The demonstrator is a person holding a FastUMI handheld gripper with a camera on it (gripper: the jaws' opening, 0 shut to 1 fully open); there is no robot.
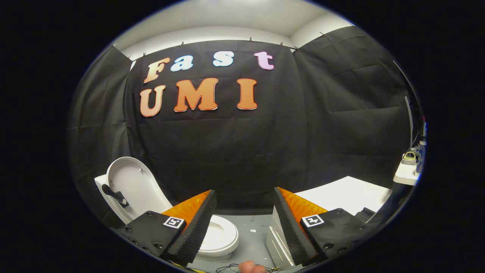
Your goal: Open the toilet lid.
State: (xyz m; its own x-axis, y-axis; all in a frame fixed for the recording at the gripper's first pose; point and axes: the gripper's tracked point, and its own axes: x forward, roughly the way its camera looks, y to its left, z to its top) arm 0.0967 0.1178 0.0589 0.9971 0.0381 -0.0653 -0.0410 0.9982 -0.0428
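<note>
Setting: a black-draped booth with a grey floor (254,231), where a person held a two-finger gripper (242,223) above a small white toilet (216,237).

Fingers: the two fingers (195,227) were spread wide apart with nothing between them, touching neither lid nor seat.

Toilet lid: the lid (130,185) already stood raised, tilted back against the white tank (101,184), beyond and to the left of the left finger. Its pale inner face was turned toward the bowl, and a dark hinge piece (113,193) showed at its base.

Seat: the white seat ring (223,235) lay flat, partly hidden behind the left finger.

Progress: judged from how the lid stood, the opening appeared done, with the gripper clear of it.

Risk, lid: the lid leaned only somewhat past upright, so a brush from the left finger on any move across it could tip it forward and slam it shut.

Risk, cables: thin wires (227,268) lay on the floor just under the fingers and could snag a low pass.

Risk, surroundings: a white boxy unit (276,242) sat beside the right finger, close enough to be knocked by a sideways swing. A white tabletop (348,193) lay beyond it.

Hand: part of a finger (252,267) showed below the gripper.
</note>
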